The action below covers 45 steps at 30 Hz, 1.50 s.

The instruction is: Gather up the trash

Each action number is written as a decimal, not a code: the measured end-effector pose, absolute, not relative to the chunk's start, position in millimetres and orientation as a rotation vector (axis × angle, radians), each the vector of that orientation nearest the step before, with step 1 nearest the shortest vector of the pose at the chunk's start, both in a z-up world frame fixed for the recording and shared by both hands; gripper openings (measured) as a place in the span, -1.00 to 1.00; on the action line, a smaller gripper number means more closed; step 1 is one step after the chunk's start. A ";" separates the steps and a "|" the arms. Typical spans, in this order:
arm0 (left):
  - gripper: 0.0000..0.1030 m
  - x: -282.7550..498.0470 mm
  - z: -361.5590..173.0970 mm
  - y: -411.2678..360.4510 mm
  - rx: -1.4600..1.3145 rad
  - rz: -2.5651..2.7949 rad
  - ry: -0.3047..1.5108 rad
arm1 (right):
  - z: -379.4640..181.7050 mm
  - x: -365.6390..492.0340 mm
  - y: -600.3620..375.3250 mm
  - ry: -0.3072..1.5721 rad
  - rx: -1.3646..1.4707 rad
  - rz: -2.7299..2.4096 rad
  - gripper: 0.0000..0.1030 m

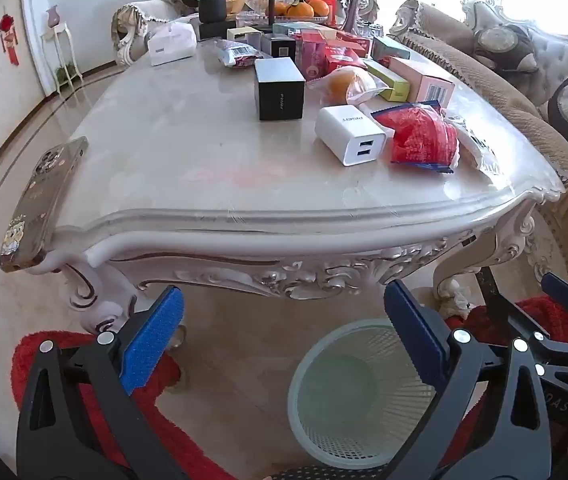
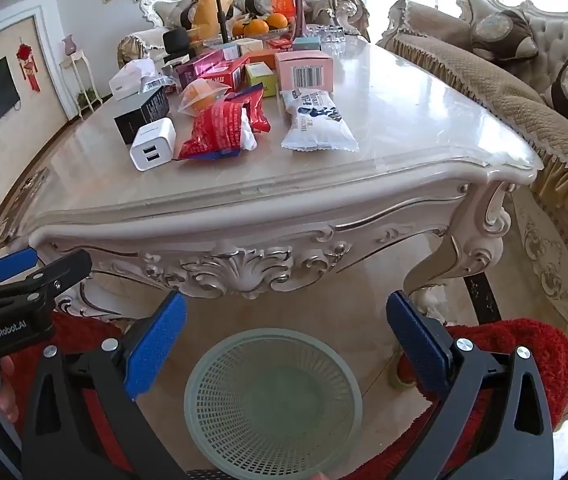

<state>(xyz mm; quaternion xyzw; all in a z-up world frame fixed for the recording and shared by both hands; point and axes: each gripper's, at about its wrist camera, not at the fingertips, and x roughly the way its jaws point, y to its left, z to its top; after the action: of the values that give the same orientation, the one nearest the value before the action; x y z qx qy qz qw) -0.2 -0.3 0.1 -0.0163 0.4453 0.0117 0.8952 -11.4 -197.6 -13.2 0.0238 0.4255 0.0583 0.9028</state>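
Hovering with jaws spread wide and empty: left gripper point(image 1: 284, 336) and right gripper point(image 2: 286, 334), mesh bin point(image 2: 273, 400) below between them, red wrapper point(image 2: 215, 130) beyond on table point(image 2: 364, 184).

Red wrapper point(image 2: 219, 130), white wrapper point(image 2: 316, 124) on table; bin point(image 2: 271, 400) (mesh) on floor.

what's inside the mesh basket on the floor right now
Nothing shows inside the mesh basket: its pale bottom and slotted walls look bare. The right gripper, open, frames it from above; the basket's near rim is cut off by the picture edge.
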 end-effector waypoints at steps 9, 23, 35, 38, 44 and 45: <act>0.88 6.5 0.3 -2.1 -0.021 0.047 0.943 | -11.3 -8.9 -200.1 0.900 0.075 0.128 0.86; 0.88 0.6 2.0 -3.2 -0.016 0.046 0.954 | -12.5 -10.9 -194.0 0.917 0.058 0.156 0.86; 0.88 0.6 -0.5 -3.7 -0.009 0.054 0.965 | -14.0 -9.3 -196.9 0.923 0.066 0.147 0.86; 0.88 2.5 -2.0 -2.5 -0.011 0.059 0.975 | -13.9 -8.1 -196.9 0.922 0.069 0.147 0.86; 0.88 2.4 -2.0 -4.1 -0.005 0.061 0.973 | -14.8 -6.3 -196.1 0.921 0.057 0.147 0.86; 0.88 2.5 -2.2 -4.8 0.000 0.062 0.974 | -15.2 -6.5 -196.2 0.922 0.058 0.147 0.86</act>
<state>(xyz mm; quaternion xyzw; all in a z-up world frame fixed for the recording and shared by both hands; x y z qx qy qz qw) 2.5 -4.8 -2.2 0.0001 0.4680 0.0299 0.8832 -6.5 -196.2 -15.2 0.0280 0.4445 0.0707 0.8925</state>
